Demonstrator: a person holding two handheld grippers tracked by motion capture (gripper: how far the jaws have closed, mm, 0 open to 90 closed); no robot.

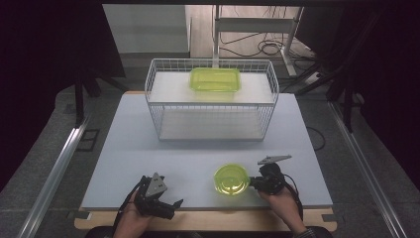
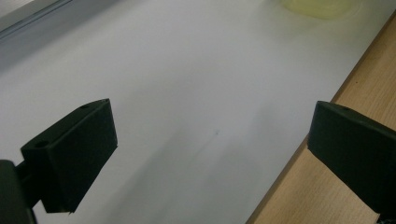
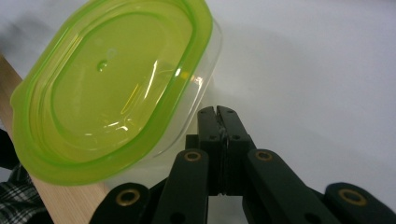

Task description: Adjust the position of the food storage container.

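The high view looks forward and down from above the near edge, taking in the whole tabletop (image 1: 148, 144) with the wire basket (image 1: 210, 99) at 12 o'clock. The left gripper view rides low, close over bare tabletop near its wooden edge. The right gripper view sits very near the round container (image 3: 107, 88). All three views share that container, at 5 o'clock from above.

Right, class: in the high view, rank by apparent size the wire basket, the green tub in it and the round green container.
1. Wire basket.
2. Green tub.
3. Round container, though it sits nearer the camera, so 2 and 3 are unsure.
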